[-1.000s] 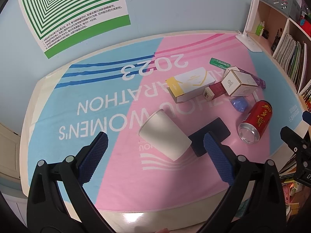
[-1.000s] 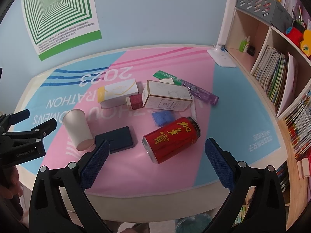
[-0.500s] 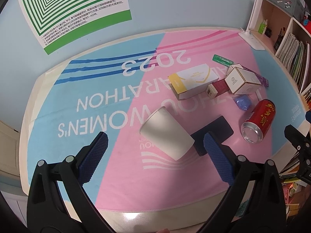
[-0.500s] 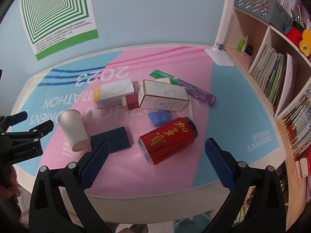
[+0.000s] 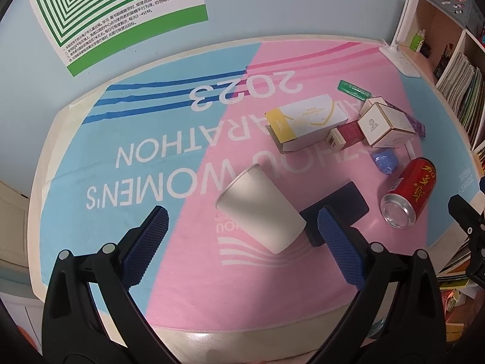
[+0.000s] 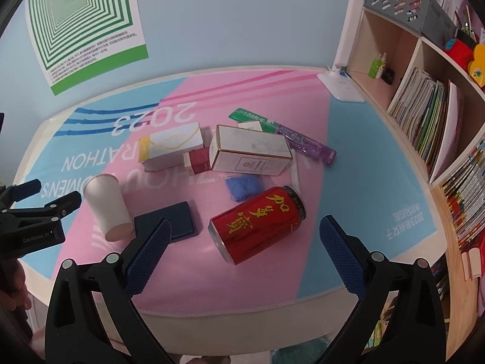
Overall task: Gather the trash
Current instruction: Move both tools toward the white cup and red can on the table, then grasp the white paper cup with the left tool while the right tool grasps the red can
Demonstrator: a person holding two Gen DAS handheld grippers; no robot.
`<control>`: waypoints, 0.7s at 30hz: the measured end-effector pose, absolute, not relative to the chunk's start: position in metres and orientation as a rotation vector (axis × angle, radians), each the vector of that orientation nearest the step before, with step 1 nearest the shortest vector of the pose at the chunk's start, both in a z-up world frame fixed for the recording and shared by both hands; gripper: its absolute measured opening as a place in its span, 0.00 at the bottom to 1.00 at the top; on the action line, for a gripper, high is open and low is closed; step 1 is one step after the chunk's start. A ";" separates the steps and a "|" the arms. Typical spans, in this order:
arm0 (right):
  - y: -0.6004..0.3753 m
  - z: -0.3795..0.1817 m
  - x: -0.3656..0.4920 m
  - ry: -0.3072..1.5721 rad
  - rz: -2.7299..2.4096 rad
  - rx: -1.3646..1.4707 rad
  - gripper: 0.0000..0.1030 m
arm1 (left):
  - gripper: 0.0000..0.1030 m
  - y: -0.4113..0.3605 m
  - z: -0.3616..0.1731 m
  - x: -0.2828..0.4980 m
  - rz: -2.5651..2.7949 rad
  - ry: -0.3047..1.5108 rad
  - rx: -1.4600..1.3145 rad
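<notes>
A white paper cup (image 5: 260, 209) (image 6: 107, 204) lies on its side on the pink and blue mat, just ahead of my open left gripper (image 5: 242, 242). A red drink can (image 6: 257, 223) (image 5: 407, 195) lies on its side right in front of my open right gripper (image 6: 242, 251). Between cup and can rests a dark blue flat case (image 6: 166, 223) (image 5: 333, 209). Behind them sit a white and yellow box (image 5: 306, 123) (image 6: 169, 147), a white box with gold edges (image 6: 250, 151) (image 5: 383, 124), a small red box (image 6: 198, 160), a crumpled blue wrapper (image 6: 244, 186), and green (image 6: 251, 118) and purple (image 6: 306, 144) packets.
A white desk lamp (image 6: 342, 72) stands at the mat's far right corner. A wooden bookshelf (image 6: 424, 97) full of books lines the right side. A green-striped poster (image 5: 109, 9) hangs on the blue wall behind. The mat's left half (image 5: 121, 157) is bare.
Both grippers have drifted slightly, so the items sit a little lower and nearer in both views. Nothing on the mat has moved and both grippers stay open.
</notes>
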State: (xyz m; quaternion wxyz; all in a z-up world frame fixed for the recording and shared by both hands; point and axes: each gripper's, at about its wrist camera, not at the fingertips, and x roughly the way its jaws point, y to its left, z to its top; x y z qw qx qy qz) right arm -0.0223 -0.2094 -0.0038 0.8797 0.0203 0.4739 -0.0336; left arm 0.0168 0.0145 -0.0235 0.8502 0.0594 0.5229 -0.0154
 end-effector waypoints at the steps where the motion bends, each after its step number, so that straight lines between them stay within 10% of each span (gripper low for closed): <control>1: -0.210 -0.005 -0.021 0.991 -0.071 0.045 0.94 | 0.94 0.015 -0.025 0.018 -0.029 1.107 0.124; 21: -0.227 -0.028 0.005 1.054 -0.094 0.102 0.94 | 0.94 0.015 -0.054 0.039 0.002 1.203 0.123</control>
